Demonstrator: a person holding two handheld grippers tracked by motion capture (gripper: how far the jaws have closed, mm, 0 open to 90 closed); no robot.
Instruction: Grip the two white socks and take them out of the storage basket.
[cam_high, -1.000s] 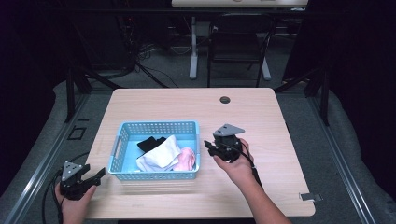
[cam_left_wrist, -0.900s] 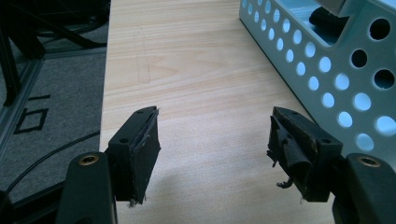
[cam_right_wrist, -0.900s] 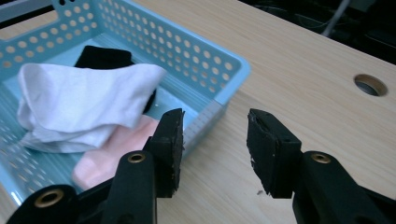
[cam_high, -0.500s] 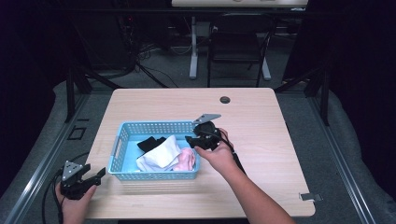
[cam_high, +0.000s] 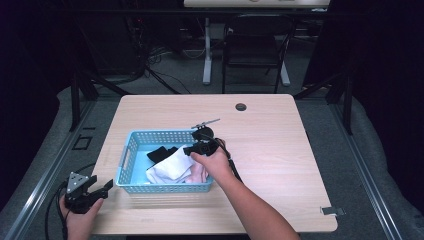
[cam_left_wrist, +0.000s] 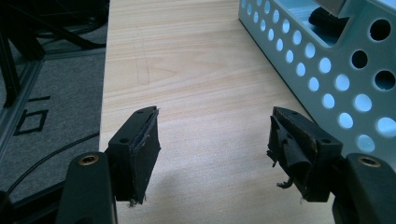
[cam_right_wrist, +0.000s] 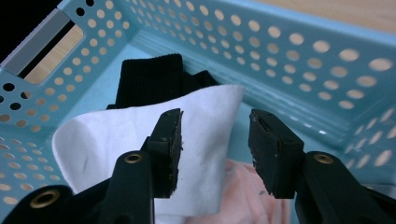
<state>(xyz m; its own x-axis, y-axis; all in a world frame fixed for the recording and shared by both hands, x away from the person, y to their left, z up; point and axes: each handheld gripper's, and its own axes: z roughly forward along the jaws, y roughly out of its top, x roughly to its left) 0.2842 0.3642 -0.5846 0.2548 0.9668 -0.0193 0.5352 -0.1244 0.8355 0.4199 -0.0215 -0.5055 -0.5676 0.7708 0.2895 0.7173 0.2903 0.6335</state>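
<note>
On the wooden table (cam_high: 280, 150) in the high view there's a light blue perforated basket (cam_high: 131, 150) sitting toward the left-middle, with a black cloth (cam_high: 161, 152), a white cloth (cam_high: 172, 169) and a bit of pink cloth (cam_high: 199, 175) piled inside. The right gripper (cam_high: 192, 148) is held over the basket's right end, pointing down into it, just above the white cloth. The left gripper (cam_high: 100, 189) is way off at the near-left corner of the table, just beside the basket's near-left corner, in the person's hand. There's also a small dark round grommet (cam_high: 241, 107) near the far edge. In the left gripper view, the jaws are spread wide apart with nothing between them, hovering over bare wood, and the basket's holed wall is at the right. In the right gripper view, the jaws are apart too, nothing gripped, and they're aimed at the edge of the white cloth, which lies over the black one, with the pink one tucked underneath at the bottom.
</note>
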